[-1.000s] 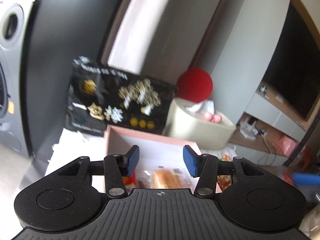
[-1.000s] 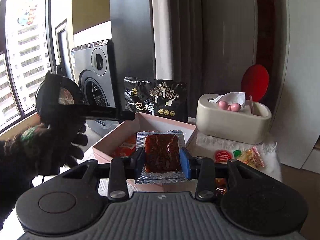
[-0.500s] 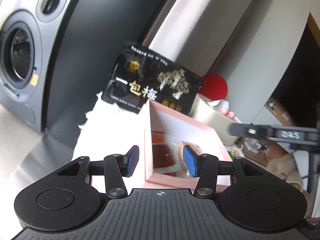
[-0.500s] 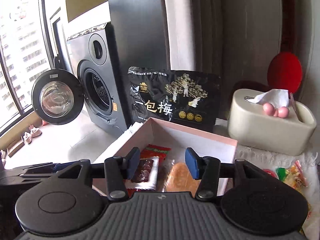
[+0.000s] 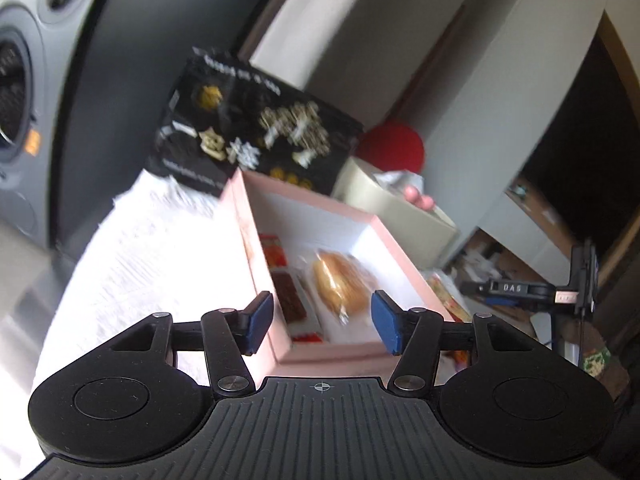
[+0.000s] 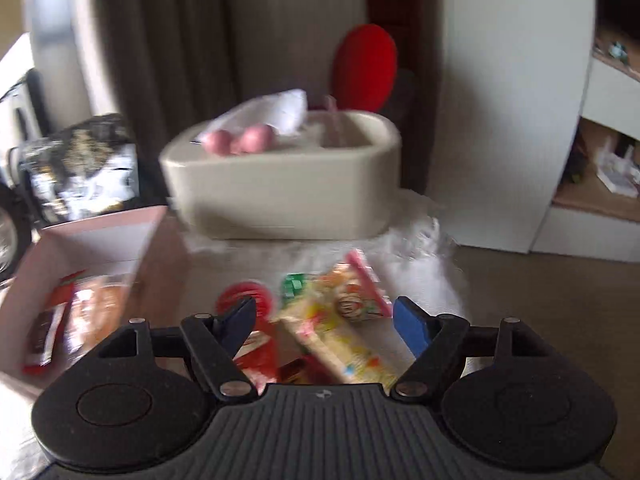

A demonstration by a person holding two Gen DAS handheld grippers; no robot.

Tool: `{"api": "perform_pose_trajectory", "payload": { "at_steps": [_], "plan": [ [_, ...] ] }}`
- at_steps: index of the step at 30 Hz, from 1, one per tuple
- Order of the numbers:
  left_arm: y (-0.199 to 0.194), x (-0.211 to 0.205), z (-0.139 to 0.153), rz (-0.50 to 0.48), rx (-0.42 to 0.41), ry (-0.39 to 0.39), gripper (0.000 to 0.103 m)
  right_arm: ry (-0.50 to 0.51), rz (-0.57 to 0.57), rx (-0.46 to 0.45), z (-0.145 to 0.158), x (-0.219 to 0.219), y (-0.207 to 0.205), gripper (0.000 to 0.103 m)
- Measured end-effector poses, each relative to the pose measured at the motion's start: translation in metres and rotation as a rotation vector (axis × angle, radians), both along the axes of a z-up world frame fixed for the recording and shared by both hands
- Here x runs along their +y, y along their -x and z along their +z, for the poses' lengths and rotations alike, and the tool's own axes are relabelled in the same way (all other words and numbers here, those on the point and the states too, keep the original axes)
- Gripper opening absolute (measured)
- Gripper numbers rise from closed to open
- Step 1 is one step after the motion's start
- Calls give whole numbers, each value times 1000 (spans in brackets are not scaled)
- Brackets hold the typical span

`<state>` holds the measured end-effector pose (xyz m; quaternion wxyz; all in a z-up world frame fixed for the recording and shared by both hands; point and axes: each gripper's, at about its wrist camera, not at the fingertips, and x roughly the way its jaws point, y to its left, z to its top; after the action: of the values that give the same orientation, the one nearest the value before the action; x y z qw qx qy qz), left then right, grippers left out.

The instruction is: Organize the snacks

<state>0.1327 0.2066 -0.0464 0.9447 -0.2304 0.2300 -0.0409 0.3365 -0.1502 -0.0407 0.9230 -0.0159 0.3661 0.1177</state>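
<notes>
A pink box (image 5: 400, 248) lies on the white cloth and holds a wrapped bun (image 5: 340, 284), a dark jerky packet (image 5: 290, 300) and a red packet (image 5: 274, 250). My left gripper (image 5: 322, 322) hovers at the box's near edge, its jaws opening, nothing between them. In the right wrist view the same pink box (image 6: 152, 248) sits at the left. My right gripper (image 6: 324, 326) hangs over a loose pile of snacks: a yellow packet (image 6: 344, 332), a round red sweet (image 6: 240, 296) and a small green sweet (image 6: 294, 284). Its jaws are opening and nothing is pressed between the pads.
A cream tissue box (image 6: 280, 184) with pink balls stands behind the pile, a red disc (image 6: 366, 64) behind it. A black snack bag (image 5: 256, 140) leans behind the pink box. A washing machine (image 5: 20, 80) is at the left. The cloth's right edge (image 6: 444, 256) drops to the floor.
The right gripper let go of the jerky packet into the pink box, opened wider and swung right over the loose snack pile. The left gripper dropped closer to the box and widened slightly.
</notes>
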Motion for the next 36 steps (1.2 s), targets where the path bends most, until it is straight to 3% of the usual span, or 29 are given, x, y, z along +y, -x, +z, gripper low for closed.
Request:
{"api": "perform_pose_trajectory", "payload": {
  "at_steps": [4, 6, 8, 10, 11, 15, 20, 30, 36],
  "plan": [
    [23, -14, 24, 76, -92, -103, 59, -83, -94, 17, -23, -11, -33, 76],
    [30, -28, 33, 7, -117, -98, 59, -124, -125, 56, -30, -17, -52, 76],
    [25, -46, 32, -113, -87, -83, 59, -144, -138, 96, -36, -17, -71, 76],
    [17, -66, 25, -207, -40, -79, 59, -118, -105, 131, -41, -12, -81, 66],
    [13, -77, 18, -241, -19, -85, 59, -102, -71, 136, -41, -8, -81, 51],
    [-10, -100, -9, -297, 76, -68, 58, -47, 57, 138, -36, 3, -61, 40],
    [-26, -112, -28, -341, 131, -15, 58, -74, 121, 185, -28, -12, -32, 31],
    [-33, -162, -43, -514, 201, 53, 58, -161, 142, 275, -30, -64, 37, 31],
    [-11, -184, -36, -526, 191, -11, 58, -156, 111, 180, -15, -88, 88, 33]
  ]
}}
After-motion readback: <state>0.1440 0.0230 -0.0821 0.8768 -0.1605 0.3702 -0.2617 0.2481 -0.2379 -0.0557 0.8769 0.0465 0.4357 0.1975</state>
